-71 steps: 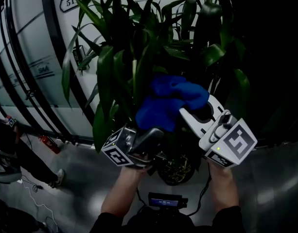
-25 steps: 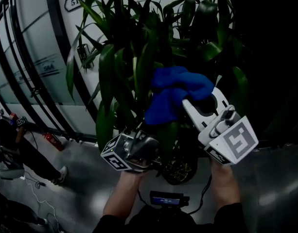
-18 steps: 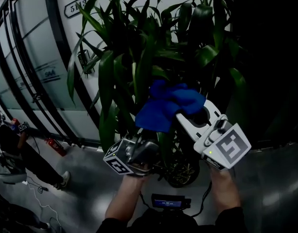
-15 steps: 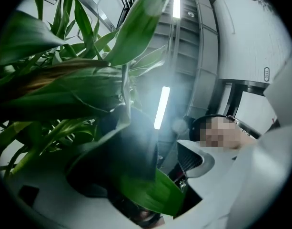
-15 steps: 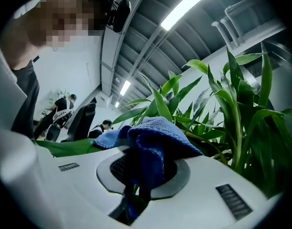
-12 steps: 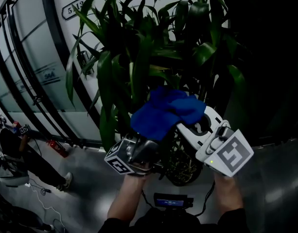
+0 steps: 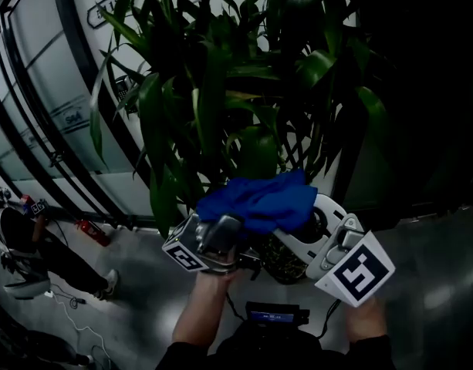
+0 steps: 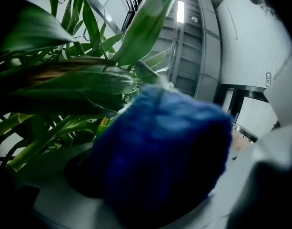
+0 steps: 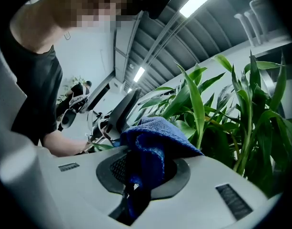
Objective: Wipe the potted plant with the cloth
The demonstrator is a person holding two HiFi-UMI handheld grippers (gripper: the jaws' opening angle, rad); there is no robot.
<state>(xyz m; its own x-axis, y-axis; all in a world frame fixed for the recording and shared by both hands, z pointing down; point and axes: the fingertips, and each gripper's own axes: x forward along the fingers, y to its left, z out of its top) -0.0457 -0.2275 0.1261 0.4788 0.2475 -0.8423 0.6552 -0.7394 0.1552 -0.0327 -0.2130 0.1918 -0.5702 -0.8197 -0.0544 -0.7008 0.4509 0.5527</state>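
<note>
1. Green and strap-leaved, the potted plant point(image 7: 221, 91) is the only one here. It rises above and beyond both hand-held grippers, and its dark pot sits just past their tips. The leaves are too many and too crowded to count. In this dim light none of them reads as clearly wiped or unwiped. I judge the wiping to be under way, with most of the foliage left to do.
2. The right hand-held gripper point(image 7: 298, 239) is one of two and sits low, beneath the leaf mass. Its jaws are pressed together on a fold of the cloth. Its own view shows that fold pinched in the slot and bunched over the dark front pad.
3. The left hand-held gripper point(image 7: 221, 233) is the second. It lies just beside the right one, with its front tucked under the cloth's near edge. The cloth fills its own view, so I cannot tell whether its jaws are spread or closed, or whether they hold anything.
4. The blue cloth point(image 7: 255, 199) is a single one. It is heaped on top of the right hand-held gripper's jaws and drapes across onto the left one. It rides below the main leaves, with lower leaves close behind it. Whether it touches a leaf cannot be told, and the next stroke probably calls for raising it onto one.
</note>
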